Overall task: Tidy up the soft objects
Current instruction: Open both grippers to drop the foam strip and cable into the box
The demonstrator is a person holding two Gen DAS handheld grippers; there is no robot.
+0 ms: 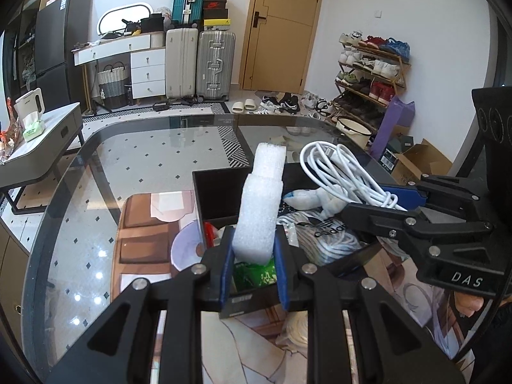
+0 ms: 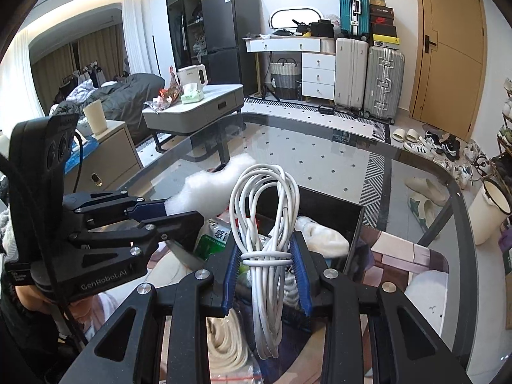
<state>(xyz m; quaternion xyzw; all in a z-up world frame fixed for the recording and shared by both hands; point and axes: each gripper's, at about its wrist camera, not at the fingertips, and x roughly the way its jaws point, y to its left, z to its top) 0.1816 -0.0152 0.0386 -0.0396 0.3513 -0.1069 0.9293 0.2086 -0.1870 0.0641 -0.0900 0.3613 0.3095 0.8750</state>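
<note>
In the left wrist view my left gripper (image 1: 252, 243) is shut on an upright strip of white foam (image 1: 262, 198). It hangs over a black box (image 1: 217, 192) that holds a white sock (image 1: 307, 198), a printed bag (image 1: 323, 227) and a green packet (image 1: 256, 272). From the right, my right gripper (image 1: 368, 200) comes in, shut on a bundle of white cable (image 1: 339, 166). The right wrist view shows the right gripper (image 2: 265, 246) clamping the cable bundle (image 2: 265, 211) at its wrapped waist, above the box (image 2: 336, 211). My left gripper (image 2: 182, 211) and its foam (image 2: 217, 185) are at the left.
The box stands on a glass table (image 1: 96, 172) with a rounded dark rim, over a patterned mat (image 1: 144, 243). A coil of pale rope (image 2: 224, 345) lies under my right gripper. Beyond the table are a grey side table (image 2: 198, 108), suitcases (image 1: 198, 64) and a shoe rack (image 1: 371, 70).
</note>
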